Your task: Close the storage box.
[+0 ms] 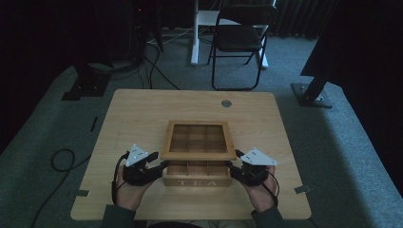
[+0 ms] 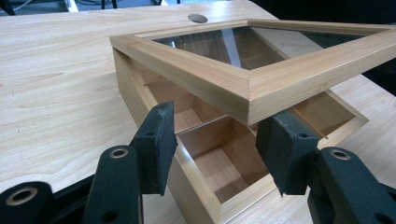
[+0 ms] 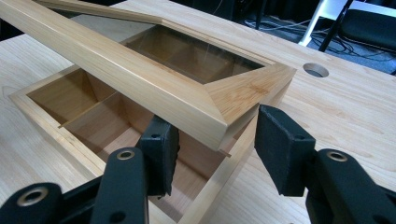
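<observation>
A wooden tea box (image 1: 197, 182) marked TEA stands near the table's front edge. Its glass-paned lid (image 1: 198, 153) is tilted up at the front over empty wooden compartments (image 2: 224, 168). My left gripper (image 1: 161, 166) is at the lid's front left corner. In the left gripper view that corner (image 2: 250, 105) is wedged between the two black pads (image 2: 156, 140) of the left gripper (image 2: 222, 140). My right gripper (image 1: 233, 166) is at the front right corner. In the right gripper view that corner (image 3: 233, 102) sits between the jaws of the right gripper (image 3: 217, 140), one pad (image 3: 159, 140) tucked under the lid's front rail.
The light wood table (image 1: 142, 114) has a round cable hole (image 1: 226, 103) behind the box. A black folding chair (image 1: 240, 38), stand feet and cables are on the carpet beyond the table. A person's hands (image 1: 128, 190) hold both grippers at the front edge.
</observation>
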Demonstrator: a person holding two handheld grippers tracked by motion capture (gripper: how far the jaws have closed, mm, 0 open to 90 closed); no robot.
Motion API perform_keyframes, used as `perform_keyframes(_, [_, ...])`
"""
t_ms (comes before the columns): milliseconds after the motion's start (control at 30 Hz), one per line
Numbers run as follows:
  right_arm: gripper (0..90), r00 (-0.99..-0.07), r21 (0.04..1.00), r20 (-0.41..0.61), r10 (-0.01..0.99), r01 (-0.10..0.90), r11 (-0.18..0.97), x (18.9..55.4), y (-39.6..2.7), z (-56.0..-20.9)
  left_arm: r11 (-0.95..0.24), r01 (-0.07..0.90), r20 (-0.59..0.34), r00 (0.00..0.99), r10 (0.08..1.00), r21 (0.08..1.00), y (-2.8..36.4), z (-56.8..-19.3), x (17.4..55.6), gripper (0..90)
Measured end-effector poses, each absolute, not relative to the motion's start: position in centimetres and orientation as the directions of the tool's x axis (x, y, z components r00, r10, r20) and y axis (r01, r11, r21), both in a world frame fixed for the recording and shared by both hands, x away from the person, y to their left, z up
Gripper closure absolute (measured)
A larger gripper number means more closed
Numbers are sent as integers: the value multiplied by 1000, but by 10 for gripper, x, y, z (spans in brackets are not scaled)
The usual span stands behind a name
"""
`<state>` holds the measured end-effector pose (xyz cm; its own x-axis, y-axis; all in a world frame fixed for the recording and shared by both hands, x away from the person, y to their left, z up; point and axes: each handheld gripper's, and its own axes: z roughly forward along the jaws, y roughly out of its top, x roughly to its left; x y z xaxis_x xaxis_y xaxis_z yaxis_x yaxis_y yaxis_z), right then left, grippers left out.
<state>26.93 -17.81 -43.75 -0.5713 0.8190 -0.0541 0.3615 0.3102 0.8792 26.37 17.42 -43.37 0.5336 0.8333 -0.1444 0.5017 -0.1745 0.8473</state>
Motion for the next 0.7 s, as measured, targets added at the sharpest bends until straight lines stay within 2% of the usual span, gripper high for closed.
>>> perform_keyframes(700, [493,-577,869,-44,815,380,317,265,-179,-448,-183,515,-143,530,836,837,173,-443,258,479])
